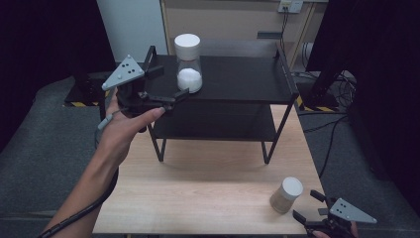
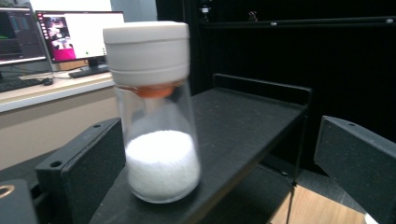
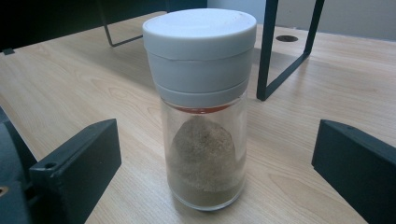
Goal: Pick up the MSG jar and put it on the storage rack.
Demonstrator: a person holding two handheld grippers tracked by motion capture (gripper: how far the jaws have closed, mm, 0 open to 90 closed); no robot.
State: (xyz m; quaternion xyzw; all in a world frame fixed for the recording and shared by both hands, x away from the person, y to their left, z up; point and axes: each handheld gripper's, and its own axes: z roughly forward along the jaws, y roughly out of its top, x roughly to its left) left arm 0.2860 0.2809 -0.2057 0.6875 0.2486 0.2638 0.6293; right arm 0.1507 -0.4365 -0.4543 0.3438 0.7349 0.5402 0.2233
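No legible text, label, brand or number; monitor (image 2: 77, 35) content beyond shelf too blurred to read.

Right gripper (image 1: 309, 209) cut off by the bottom edge beside the brown jar (image 1: 286, 195), white-powder jar (image 2: 156, 112) slightly blurred, its near jaw contact unclear, monitor (image 2: 77, 35) behind it too small to read.

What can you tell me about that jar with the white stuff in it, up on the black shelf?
The jar with white grains is clear, glass by the look of it, with a wide white screw-type cap and an orange ring just under it. White grains fill roughly its lower half. It stands upright near the front left edge of the black shelf's top tier. The left gripper has its jaws open to either side of the jar; they do not touch it.
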